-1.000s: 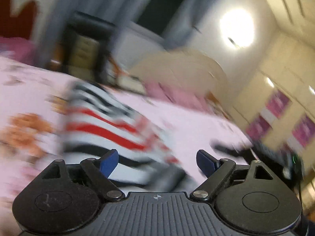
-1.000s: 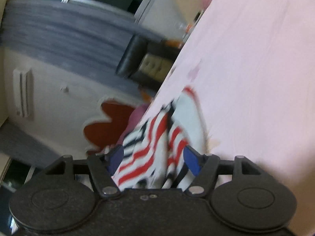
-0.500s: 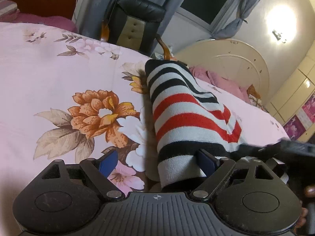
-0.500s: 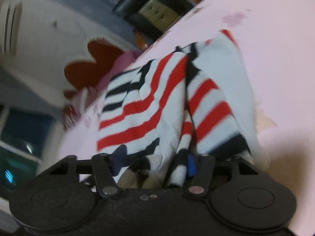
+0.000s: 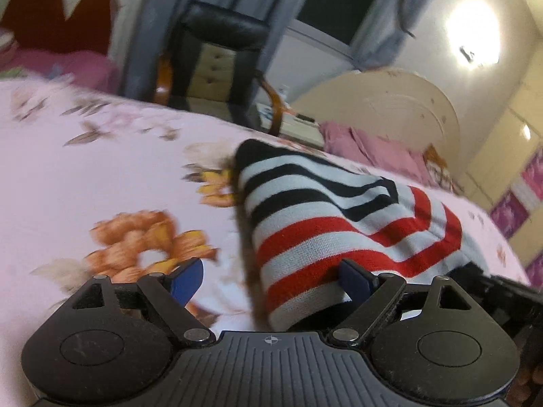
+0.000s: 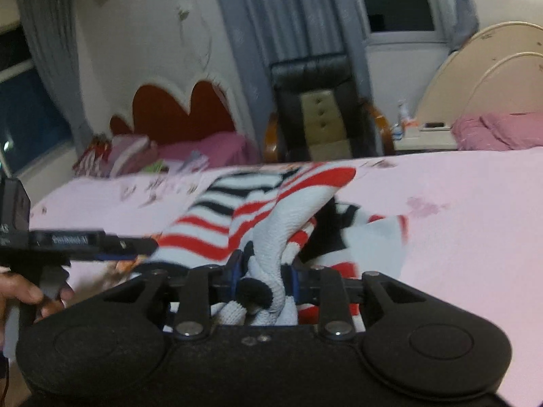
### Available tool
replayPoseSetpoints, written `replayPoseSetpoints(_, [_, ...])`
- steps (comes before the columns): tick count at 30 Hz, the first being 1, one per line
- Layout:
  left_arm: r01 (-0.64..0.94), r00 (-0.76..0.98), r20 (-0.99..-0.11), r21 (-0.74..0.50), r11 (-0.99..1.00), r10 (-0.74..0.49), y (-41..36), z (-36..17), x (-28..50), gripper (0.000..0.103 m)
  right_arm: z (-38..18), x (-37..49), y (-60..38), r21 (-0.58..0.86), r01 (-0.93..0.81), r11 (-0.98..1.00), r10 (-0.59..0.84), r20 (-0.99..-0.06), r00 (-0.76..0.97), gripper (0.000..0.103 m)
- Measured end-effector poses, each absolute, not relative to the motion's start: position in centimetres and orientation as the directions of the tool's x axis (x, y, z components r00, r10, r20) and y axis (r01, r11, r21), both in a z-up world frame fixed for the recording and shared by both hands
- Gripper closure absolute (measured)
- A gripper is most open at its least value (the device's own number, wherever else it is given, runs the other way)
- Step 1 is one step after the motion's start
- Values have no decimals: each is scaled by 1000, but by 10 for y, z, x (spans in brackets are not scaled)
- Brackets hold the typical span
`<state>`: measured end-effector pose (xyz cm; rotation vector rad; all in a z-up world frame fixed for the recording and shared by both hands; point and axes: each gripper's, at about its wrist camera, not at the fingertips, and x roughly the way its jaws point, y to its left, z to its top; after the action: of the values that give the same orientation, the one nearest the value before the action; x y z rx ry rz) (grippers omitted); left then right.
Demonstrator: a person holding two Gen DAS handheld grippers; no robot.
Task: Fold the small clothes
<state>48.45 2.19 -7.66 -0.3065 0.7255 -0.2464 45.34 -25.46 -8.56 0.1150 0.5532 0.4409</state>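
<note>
Left wrist view is showing one striped garment (image 5: 325, 224), white with black and red bands, lying bunched on the pink floral bedsheet (image 5: 85, 176). The left gripper (image 5: 271, 279) is standing wide, its two blue fingertips (image 5: 185, 279) well apart; the left tip is sitting over the sheet beside an orange flower print, the right tip is touching the garment's near edge, and nothing is being pinched between them. One black chair (image 5: 217, 54) is standing beyond the far edge of the bed, with grey curtains (image 5: 149, 17) hanging behind it and one cream headboard (image 5: 380, 115) to the right.

Right wrist view is showing the right gripper (image 6: 263, 276) squeezed narrow on a twisted fold of the same garment (image 6: 285, 210), white knit bulging up between its two fingers (image 6: 234, 273). The rest of the cloth is trailing forward across the sheet (image 6: 468, 224), toward the bed's far edge. The left gripper (image 6: 101, 242) is reaching in from the left edge of the frame, its tip at the garment's left side, with a hand (image 6: 20, 293) partly showing below it. The same chair (image 6: 322, 108) is standing past the bed
</note>
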Motion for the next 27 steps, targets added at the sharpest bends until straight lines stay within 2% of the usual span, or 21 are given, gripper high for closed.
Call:
replayPoseSetpoints(5, [162, 707, -636, -279, 946, -309, -11, -81, 492, 17, -120, 470, -273, 317, -276, 907, 411, -536, 737, 78])
replayPoseSetpoints(13, [164, 695, -646, -286, 944, -317, -16, -88, 493, 17, -135, 466, -293, 459, -205, 865, 445, -509, 737, 77])
replayPoseSetpoints(15, [156, 694, -650, -285, 946, -311, -14, -80, 489, 17, -126, 460, -298, 461, -182, 868, 427, -508, 748, 73])
replayPoseSetpoints(17, [165, 712, -629, -281, 945, -311, -9, -71, 479, 17, -111, 450, -299, 405, -159, 900, 358, -483, 799, 62])
replayPoseSetpoints(19, [156, 724, -616, -289, 944, -309, -3, -67, 467, 19, -99, 447, -300, 383, -164, 909, 346, -474, 810, 62])
replayPoseSetpoints(20, [150, 723, -619, -292, 945, -306, 0, -68, 462, 25, -95, 448, -299, 379, -173, 909, 352, -475, 806, 63])
replayPoseSetpoints(21, [147, 723, -618, -299, 943, -309, 1, -69, 458, 25, -91, 447, -296, 364, -188, 912, 356, -480, 802, 64])
replayPoseSetpoints(24, [140, 730, -614, -296, 945, -300, 2, -71, 450, 25, -88, 444, -283, 291, -223, 930, 350, -520, 779, 81])
replayPoseSetpoints(26, [138, 731, -615, -289, 947, -294, 1, -71, 450, 25, -98, 445, -273, 208, -222, 952, 303, -578, 758, 99])
replayPoseSetpoints(27, [142, 732, -616, -280, 949, -291, 0, -70, 450, 25, -106, 446, -269, 146, -193, 970, 242, -614, 751, 100])
